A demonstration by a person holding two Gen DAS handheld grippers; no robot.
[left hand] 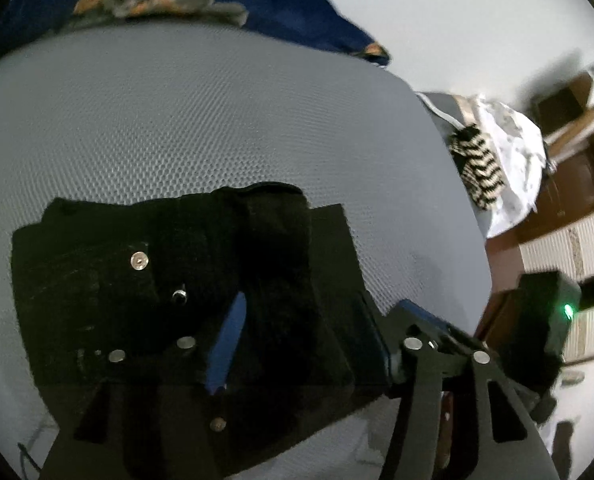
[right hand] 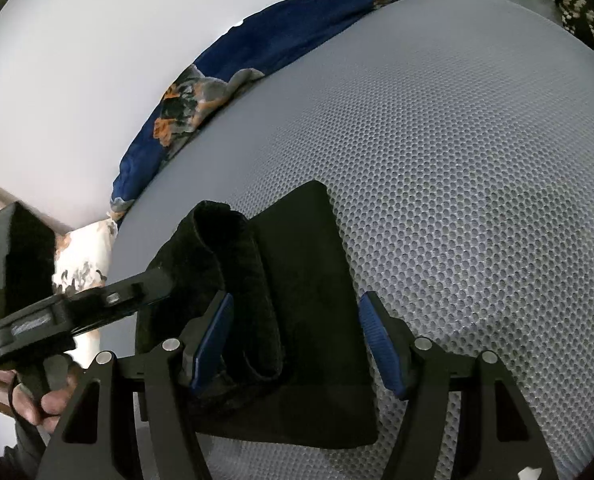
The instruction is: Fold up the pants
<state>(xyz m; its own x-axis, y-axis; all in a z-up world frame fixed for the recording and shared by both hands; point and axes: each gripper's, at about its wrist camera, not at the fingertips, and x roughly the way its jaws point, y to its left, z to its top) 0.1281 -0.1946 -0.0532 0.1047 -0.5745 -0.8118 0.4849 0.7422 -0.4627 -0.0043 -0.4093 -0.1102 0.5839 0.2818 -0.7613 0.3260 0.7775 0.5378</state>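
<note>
The black pants (left hand: 185, 280) lie folded into a compact bundle on the grey mesh mattress (left hand: 217, 120). In the left wrist view my left gripper (left hand: 309, 332) is open, its blue pads wide apart over the right part of the bundle, not clamping it. In the right wrist view the pants (right hand: 289, 300) lie between the blue pads of my right gripper (right hand: 297, 340), which is open with the jaws wide apart over the folded edge. The left gripper (right hand: 97, 304) shows at the left there, reaching onto the bundle.
A dark blue floral cloth (right hand: 225, 76) lies along the mattress's far edge. A black-and-white striped item (left hand: 477, 168) and a white cloth (left hand: 513, 160) sit at the mattress's right edge. Wooden furniture (left hand: 569, 184) stands beyond.
</note>
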